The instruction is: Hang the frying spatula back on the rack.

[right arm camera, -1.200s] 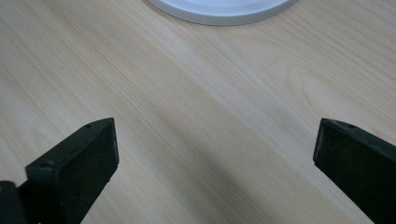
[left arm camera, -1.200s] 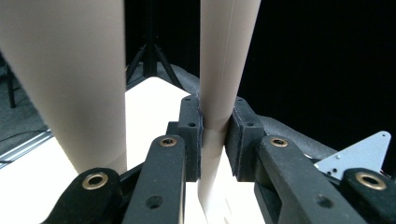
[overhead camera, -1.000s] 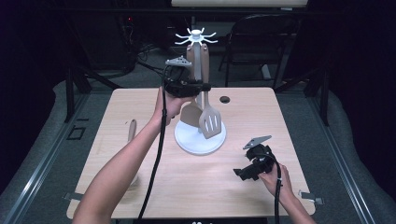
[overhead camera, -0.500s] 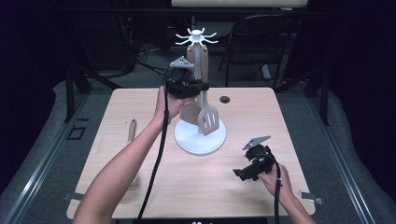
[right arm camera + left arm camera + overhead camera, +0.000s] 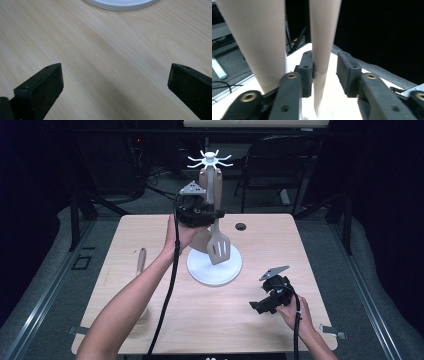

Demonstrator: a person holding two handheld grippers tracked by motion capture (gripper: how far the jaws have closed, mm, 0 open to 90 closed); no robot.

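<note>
Tabletop [image 5: 150, 320]: pale wood, with a small dark hole [image 5: 241, 226] near the far edge.

Rack [image 5: 210, 160]: white, hooked crown on a post, round white base [image 5: 202, 270] at mid-table. Two tan utensils hang from it.

Slotted turner [image 5: 219, 247]: hangs upright from the rack, blade just above the base. Its handle [image 5: 322, 37] runs between the jaws of the left hand-held gripper [image 5: 325, 71].

Left hand-held gripper: raised at the rack, jaws just opened. One pad touches the handle, the other stands clear, so nothing is clamped.

Second utensil [image 5: 254, 42]: hangs just beside the turner, outside the jaws.

Right hand-held gripper [image 5: 115, 82]: low over bare tabletop near the base, well apart from the rack, jaws wide and empty.

Wooden tool [image 5: 141, 260]: lies flat at the left.
</note>
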